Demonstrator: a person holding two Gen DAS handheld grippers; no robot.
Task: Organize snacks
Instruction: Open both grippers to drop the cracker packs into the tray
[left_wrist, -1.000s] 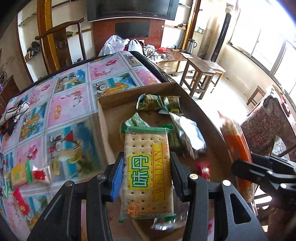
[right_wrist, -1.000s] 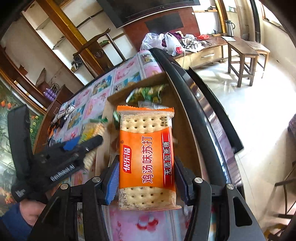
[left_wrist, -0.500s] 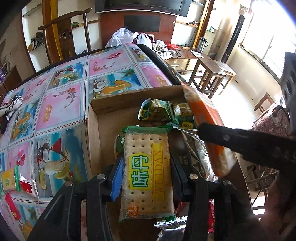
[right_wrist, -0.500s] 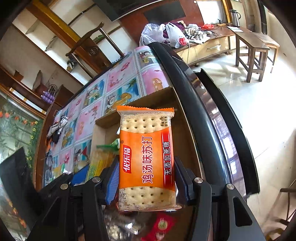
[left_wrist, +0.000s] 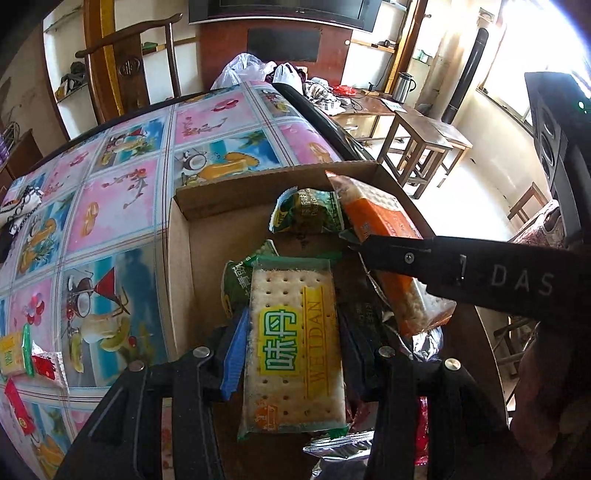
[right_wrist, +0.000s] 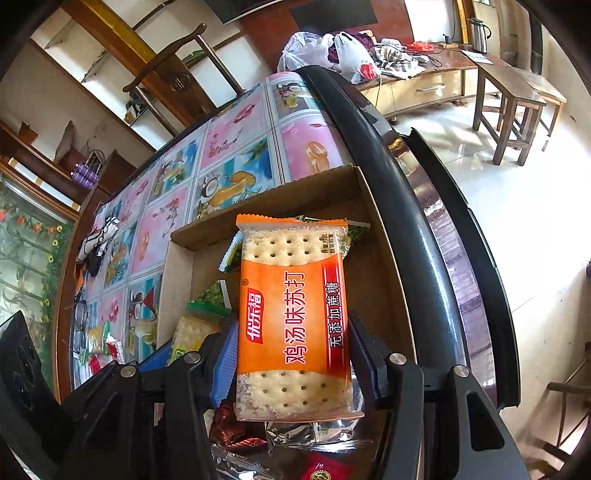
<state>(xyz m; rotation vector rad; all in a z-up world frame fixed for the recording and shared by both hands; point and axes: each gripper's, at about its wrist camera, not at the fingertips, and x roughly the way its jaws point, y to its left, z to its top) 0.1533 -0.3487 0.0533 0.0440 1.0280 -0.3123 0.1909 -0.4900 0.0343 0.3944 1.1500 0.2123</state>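
The green-and-yellow wrapped cracker packet (left_wrist: 295, 339) and the orange wrapped cracker packet (right_wrist: 293, 321) are light, brittle and slick-filmed (best pinched across the long edges). Left gripper (left_wrist: 295, 354) and right gripper (right_wrist: 291, 354) fingers clamp them above the brown cardboard box (left_wrist: 221, 195). Since a second ago both have moved in over the box.

Both wrist views look steeply down, close; both share the cardboard box (left_wrist: 229, 195).
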